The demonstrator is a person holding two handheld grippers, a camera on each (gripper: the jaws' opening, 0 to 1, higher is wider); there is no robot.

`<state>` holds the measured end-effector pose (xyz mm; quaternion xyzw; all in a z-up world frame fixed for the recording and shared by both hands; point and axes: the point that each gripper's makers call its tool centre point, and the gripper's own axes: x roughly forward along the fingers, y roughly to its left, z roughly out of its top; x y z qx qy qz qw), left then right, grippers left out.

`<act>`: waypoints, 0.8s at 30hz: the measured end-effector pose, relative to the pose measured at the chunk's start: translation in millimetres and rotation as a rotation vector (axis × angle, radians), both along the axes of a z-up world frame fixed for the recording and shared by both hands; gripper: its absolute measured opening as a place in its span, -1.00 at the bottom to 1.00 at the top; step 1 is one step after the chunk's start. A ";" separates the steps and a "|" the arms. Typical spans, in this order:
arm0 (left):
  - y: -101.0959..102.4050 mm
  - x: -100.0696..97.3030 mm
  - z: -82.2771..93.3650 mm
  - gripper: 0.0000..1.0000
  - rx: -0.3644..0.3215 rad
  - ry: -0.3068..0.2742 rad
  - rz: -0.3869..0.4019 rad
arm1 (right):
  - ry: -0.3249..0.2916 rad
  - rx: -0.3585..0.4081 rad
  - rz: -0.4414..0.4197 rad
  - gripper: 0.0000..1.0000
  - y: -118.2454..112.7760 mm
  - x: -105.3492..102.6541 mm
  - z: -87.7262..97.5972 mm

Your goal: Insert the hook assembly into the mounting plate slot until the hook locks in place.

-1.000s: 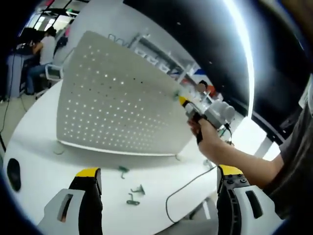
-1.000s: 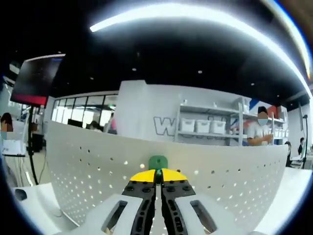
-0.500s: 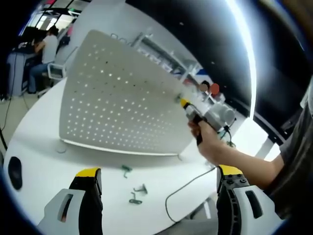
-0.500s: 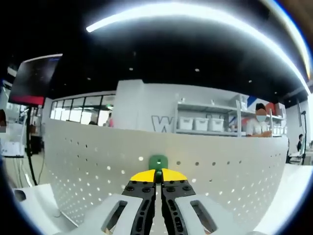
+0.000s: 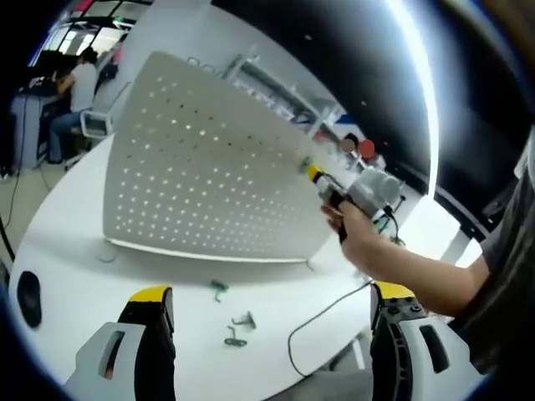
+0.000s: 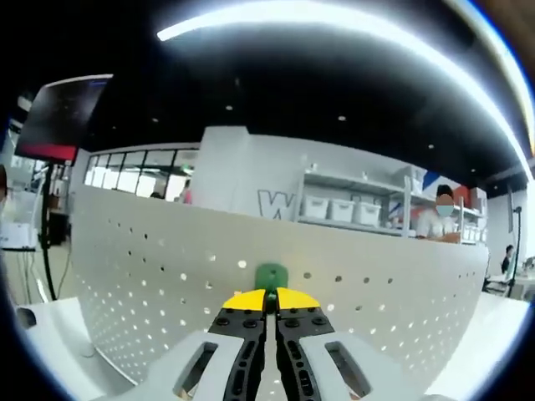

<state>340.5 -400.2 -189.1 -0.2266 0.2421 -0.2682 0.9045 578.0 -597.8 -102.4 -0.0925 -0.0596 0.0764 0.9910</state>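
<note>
The white perforated mounting plate (image 5: 201, 175) stands upright on the white table (image 5: 75, 217). In the left gripper view, a hand holds my right gripper (image 5: 316, 175) against the plate's upper right part. In the right gripper view, my right gripper (image 6: 269, 295) is shut on the green hook assembly (image 6: 269, 276), whose top presses against the plate (image 6: 142, 284) among its holes. My left gripper (image 5: 272, 292) hovers over the table's near edge, jaws wide apart and holding nothing.
Three loose green hooks (image 5: 219, 288) (image 5: 243, 320) (image 5: 235, 340) lie on the table in front of the plate. A dark cable (image 5: 322, 316) loops near the right jaw. A black object (image 5: 28, 296) sits at the left edge. Shelves with bins (image 6: 338, 210) stand behind the plate.
Both views have shifted only slightly. The right gripper stays shut on the green hook at the plate, which now looms a little larger. The left gripper stays open.
</note>
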 end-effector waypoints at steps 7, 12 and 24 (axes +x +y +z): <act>0.7 -1.4 5.0 0.99 -0.003 -0.012 0.008 | 0.055 0.031 0.003 -0.97 -1.5 0.4 -0.6; 0.7 -4.1 4.9 1.00 -0.006 -0.013 0.011 | 0.032 0.040 -0.004 -0.72 -5.3 -1.1 11.0; -5.0 -13.7 7.4 0.99 0.003 -0.022 -0.006 | -0.020 -0.085 0.076 -0.72 15.8 -23.8 34.3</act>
